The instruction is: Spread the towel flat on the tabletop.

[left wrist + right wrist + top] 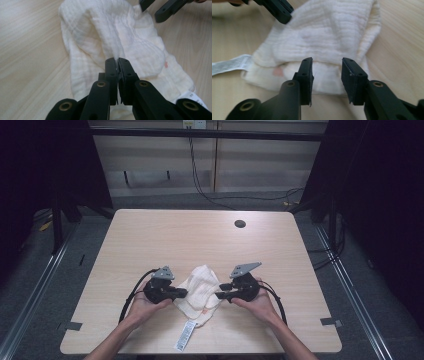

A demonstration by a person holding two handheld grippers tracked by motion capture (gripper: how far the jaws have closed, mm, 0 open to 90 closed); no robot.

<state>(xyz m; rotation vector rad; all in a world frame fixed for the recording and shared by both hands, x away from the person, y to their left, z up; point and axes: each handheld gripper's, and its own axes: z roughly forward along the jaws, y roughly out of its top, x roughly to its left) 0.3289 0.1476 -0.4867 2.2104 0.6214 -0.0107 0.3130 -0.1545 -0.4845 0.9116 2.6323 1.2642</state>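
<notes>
High view: L gripper (181, 293) jaws clamped on white cloth (200, 292) edge; R gripper (220, 294) jaws apart, off cloth, on surface (200, 235).

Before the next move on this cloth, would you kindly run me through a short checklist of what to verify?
1. Left gripper pinching the white cloth: ok, its jaws are shut on a fold.
2. Right gripper gripping the cloth: not ok, its jaws stand open with no fabric between them.
3. Cloth lying fully on the table: ok.
4. Care label free of both grippers: ok, it trails off the near edge of the cloth.
5. How much fabric the left jaws hold: cannot tell.
</notes>
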